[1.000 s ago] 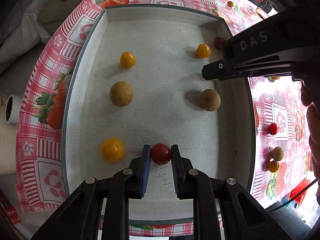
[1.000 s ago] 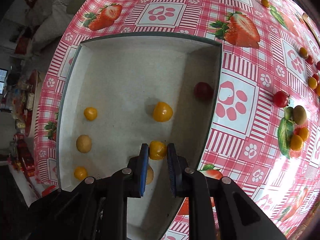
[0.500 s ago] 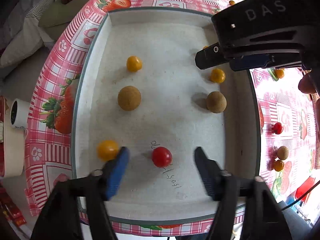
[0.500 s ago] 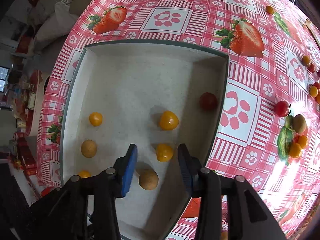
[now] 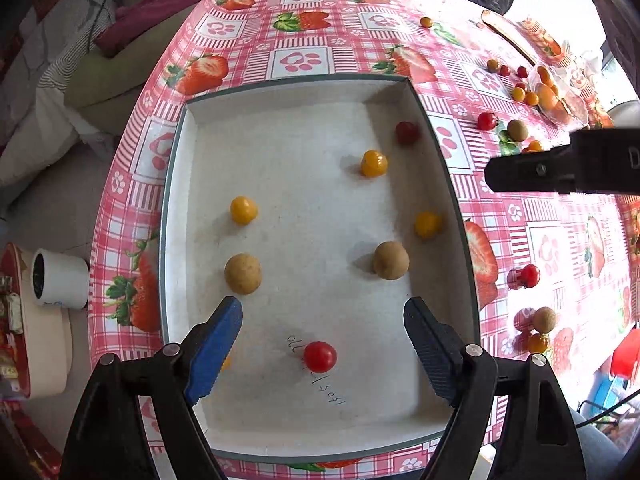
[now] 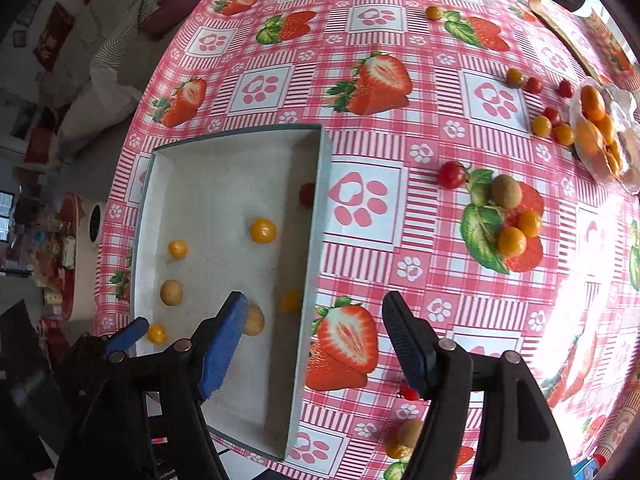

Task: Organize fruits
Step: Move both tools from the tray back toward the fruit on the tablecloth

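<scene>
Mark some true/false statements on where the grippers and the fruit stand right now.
1. The left gripper holds the red tomato. False: it is open, the tomato lies free in the tray.
2. The right gripper is open. True.
3. Two brown fruits lie in the tray. True.
4. All fruit is in the tray. False: several pieces remain on the tablecloth, such as a kiwi.
5. The tray holds two red tomatoes. True, the second sits by the far right wall.
</scene>
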A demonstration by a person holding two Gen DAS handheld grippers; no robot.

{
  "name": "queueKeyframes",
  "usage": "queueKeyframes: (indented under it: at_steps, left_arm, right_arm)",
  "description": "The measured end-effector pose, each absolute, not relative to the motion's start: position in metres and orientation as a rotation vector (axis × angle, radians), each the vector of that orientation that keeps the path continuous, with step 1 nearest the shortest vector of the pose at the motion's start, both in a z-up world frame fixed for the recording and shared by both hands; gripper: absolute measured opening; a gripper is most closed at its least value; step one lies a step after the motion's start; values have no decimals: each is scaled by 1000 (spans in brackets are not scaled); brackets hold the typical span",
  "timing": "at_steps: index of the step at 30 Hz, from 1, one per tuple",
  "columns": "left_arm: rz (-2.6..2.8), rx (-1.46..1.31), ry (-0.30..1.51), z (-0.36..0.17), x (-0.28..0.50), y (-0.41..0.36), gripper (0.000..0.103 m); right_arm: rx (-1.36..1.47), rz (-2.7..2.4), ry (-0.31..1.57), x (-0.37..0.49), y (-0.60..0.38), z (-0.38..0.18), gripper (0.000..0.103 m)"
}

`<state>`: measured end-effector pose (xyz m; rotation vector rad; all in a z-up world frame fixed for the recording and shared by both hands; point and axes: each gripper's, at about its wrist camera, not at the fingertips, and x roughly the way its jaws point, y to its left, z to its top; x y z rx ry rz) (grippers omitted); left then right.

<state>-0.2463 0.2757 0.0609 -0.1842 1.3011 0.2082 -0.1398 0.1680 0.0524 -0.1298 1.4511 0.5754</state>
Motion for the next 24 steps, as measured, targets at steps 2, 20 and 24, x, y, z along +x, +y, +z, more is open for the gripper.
queueKeyframes:
  at_steps: [2, 20, 24]
  left_arm:
    - [184, -161, 1293, 65, -237, 268, 84]
    - [23, 3, 1276, 77, -154, 199, 84]
    - [10, 13, 1289, 71, -128, 193, 84]
  right_arm:
    - [-108, 525, 1458, -139, 144, 52, 74]
    - [-68, 354, 1571, -185, 19, 14, 74]
    - [-52, 384, 1596, -197, 26, 4, 73]
